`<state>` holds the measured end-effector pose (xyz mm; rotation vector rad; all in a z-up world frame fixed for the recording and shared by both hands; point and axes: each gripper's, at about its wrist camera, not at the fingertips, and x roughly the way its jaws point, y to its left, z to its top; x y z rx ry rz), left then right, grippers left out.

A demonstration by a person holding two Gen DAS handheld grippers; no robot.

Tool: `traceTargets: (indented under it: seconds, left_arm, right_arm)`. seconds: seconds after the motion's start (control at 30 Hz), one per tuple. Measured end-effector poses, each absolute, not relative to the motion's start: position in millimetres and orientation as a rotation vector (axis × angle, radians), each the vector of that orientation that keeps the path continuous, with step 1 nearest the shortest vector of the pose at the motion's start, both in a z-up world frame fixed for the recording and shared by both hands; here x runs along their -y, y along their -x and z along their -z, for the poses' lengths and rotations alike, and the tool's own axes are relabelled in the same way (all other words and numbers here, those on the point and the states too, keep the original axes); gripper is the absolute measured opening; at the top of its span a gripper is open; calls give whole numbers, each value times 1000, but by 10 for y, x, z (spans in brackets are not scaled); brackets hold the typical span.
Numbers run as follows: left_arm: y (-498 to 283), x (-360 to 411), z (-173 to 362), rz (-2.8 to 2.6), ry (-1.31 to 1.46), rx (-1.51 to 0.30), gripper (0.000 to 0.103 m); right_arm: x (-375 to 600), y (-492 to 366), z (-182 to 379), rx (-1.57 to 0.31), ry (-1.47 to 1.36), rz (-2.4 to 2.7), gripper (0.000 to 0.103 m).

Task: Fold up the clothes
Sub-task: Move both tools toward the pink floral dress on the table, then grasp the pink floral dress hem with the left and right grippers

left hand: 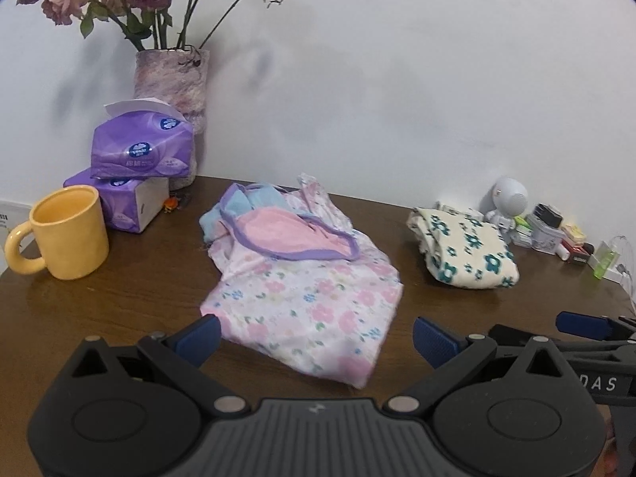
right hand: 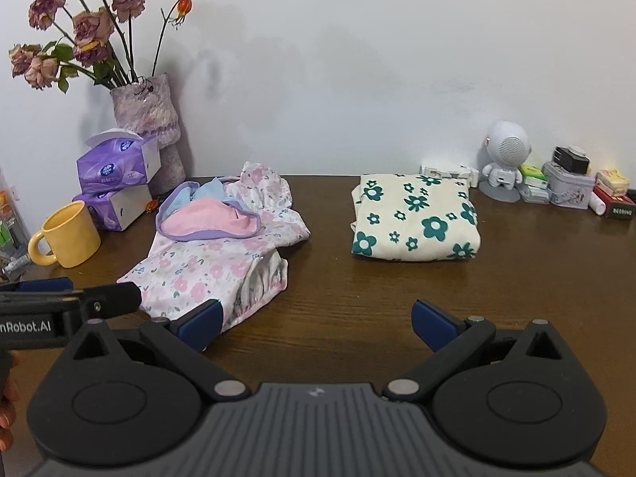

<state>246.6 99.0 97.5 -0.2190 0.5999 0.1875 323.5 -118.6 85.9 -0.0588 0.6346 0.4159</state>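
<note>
Dark wood table (right hand: 357,318) pushed up against a plain white wall (right hand: 357,59), pretty cluttered round the edges. On the left there's a vase of dried roses (right hand: 149,115), two purple tissue packs (right hand: 115,167) stacked one on the other, and a yellow mug (right hand: 69,234) in front of them. Far right corner has a little white astronaut figure (right hand: 503,159) and a bunch of small boxes and tins (right hand: 568,187) beside it.

Clothes-wise: a pink floral garment (left hand: 310,302) lies rumpled in the middle of the table, with a pink piece trimmed in purple (left hand: 294,234) sitting on top of its far end and a bit of light blue fabric (left hand: 254,198) poking out behind that. Well apart to the right, a cream garment with teal flowers (right hand: 413,218) sits folded into a neat rectangle.

Left gripper (left hand: 316,340) hangs right at the near edge of the floral garment, jaws spread wide, nothing between them. Right gripper (right hand: 314,320) is just beside it on the right, also spread wide and empty, its left finger (right hand: 200,324) over the garment's near corner, the rest over bare table
</note>
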Motion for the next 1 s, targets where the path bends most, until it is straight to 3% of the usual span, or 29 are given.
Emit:
traceTargets:
  seconds: [0.67, 0.9, 1.0]
  left_arm:
    - [-2993, -1625, -626, -170, 227, -615, 99]
    - [-3073, -1645, -437, -113, 202, -637, 88]
    - [-3119, -1696, -367, -96, 213, -649, 82]
  right_arm:
    - [505, -3956, -698, -673, 55, -447, 102]
    - [412, -4348, -668, -736, -30, -464, 81]
    - [319, -4484, -578, -776, -18, -460, 78]
